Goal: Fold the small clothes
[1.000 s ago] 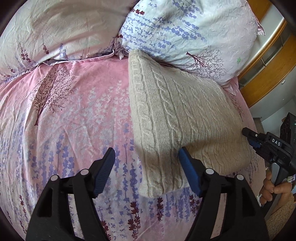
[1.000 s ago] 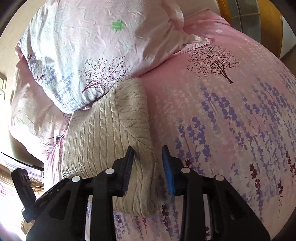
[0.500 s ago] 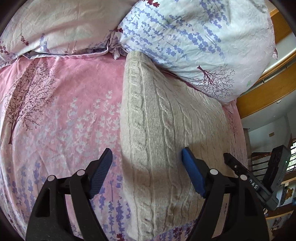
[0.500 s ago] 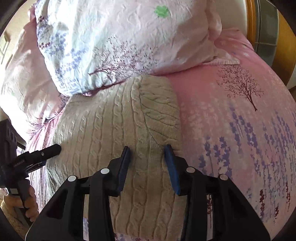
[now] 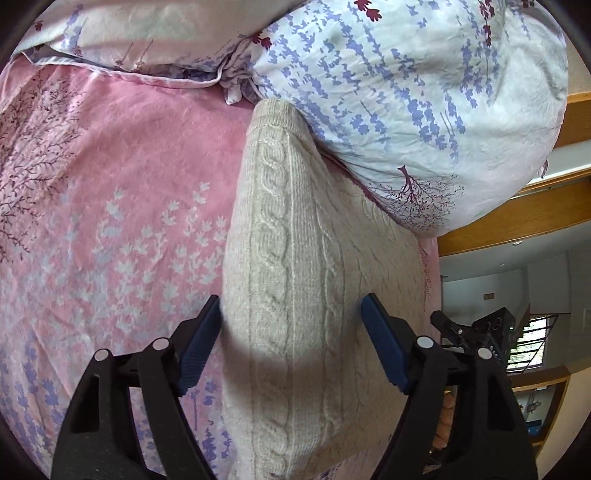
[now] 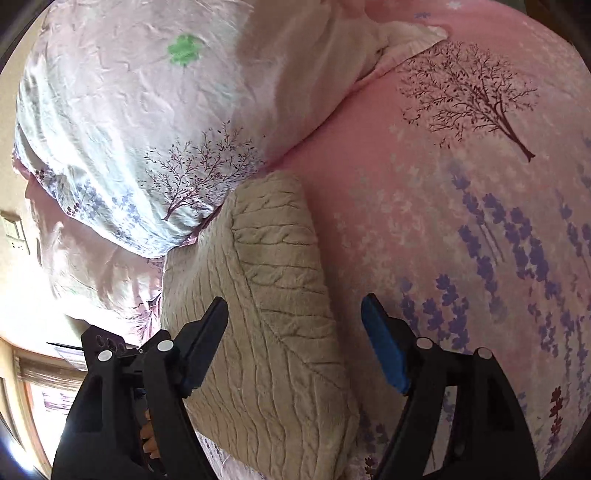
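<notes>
— On the pink bedspread printed with purple lavender and dark trees (image 5: 110,221) lies a folded cream cable-knit sweater (image 5: 303,295), its far corner tucked against the pale floral pillow (image 5: 424,110); where are the grippers?

— Both hover low over the knit; the left gripper (image 5: 291,325) points along the sweater's folded edge with its blue-padded jaws spread wide on either side of it, gripping nothing; the right gripper (image 6: 295,325) likewise stands wide apart, one finger over the knit, the other over the bedspread, nothing held

— Any writing?

— None I can read

— And the room?

— A second pillow (image 5: 129,33) lies at the head; wooden trim (image 5: 517,221) and a pale wall beyond
</notes>
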A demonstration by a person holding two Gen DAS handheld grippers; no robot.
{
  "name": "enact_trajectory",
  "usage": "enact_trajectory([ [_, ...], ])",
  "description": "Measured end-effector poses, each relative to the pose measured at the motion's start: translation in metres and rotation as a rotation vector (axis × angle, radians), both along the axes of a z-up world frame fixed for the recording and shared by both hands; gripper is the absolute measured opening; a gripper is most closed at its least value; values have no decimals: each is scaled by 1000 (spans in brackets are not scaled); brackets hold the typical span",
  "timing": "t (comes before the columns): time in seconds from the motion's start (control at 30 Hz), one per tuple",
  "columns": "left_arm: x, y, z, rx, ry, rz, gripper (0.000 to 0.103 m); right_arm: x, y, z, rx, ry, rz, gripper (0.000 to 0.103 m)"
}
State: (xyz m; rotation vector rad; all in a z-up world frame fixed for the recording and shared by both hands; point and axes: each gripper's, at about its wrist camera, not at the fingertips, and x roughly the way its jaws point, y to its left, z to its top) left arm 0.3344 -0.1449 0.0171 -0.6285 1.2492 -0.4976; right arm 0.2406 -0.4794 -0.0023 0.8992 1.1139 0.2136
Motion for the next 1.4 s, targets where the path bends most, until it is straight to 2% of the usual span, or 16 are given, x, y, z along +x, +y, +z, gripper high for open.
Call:
enact_trajectory([
  [0.13,3,1,-2,-33,0,21,69,8,3,-6,64,-8,44,76],
  [0.2,3,6,-3,-47,2,30,64,9,5,-9,111,-12,70,75],
  [0.27,3,11,-7,-76,16,49,57,12,10,-16,166,4,100,63],
  [0.33,0,15,-10,-100,18,62,52,11,12,-17,159,-13,106,61],
  [0.37,0,15,-11,-106,12,64,47,10,15,-19,168,-9,113,48],
  [0.47,-9,22,-8,-125,-6,60,39,7,22,-23,207,-23,95,33],
  [0.57,-19,34,1,-132,-37,46,36,3,28,-12,222,-64,89,30],
  [0.63,-25,41,8,-157,-53,31,35,3,37,-2,234,-93,97,29],
  [0.73,-36,58,24,-143,-98,18,35,8,62,12,232,-122,143,28],
  [0.9,-52,127,39,-146,-117,85,35,20,121,21,212,-161,247,28],
  [1.03,-59,169,28,-77,-90,145,36,27,162,15,117,-159,316,27],
  [1.1,-57,180,9,-20,-37,174,40,29,172,4,64,-133,287,28],
  [1.13,-57,183,-2,-23,-20,195,42,30,172,-2,69,-116,266,29],
  [1.2,-61,184,-8,-21,-36,216,51,30,170,-7,99,-91,238,31],
  [1.3,-63,181,2,64,-75,201,53,29,164,2,66,-83,253,39],
  [1.4,-72,187,23,153,-159,202,52,32,150,11,87,-108,187,46],
])
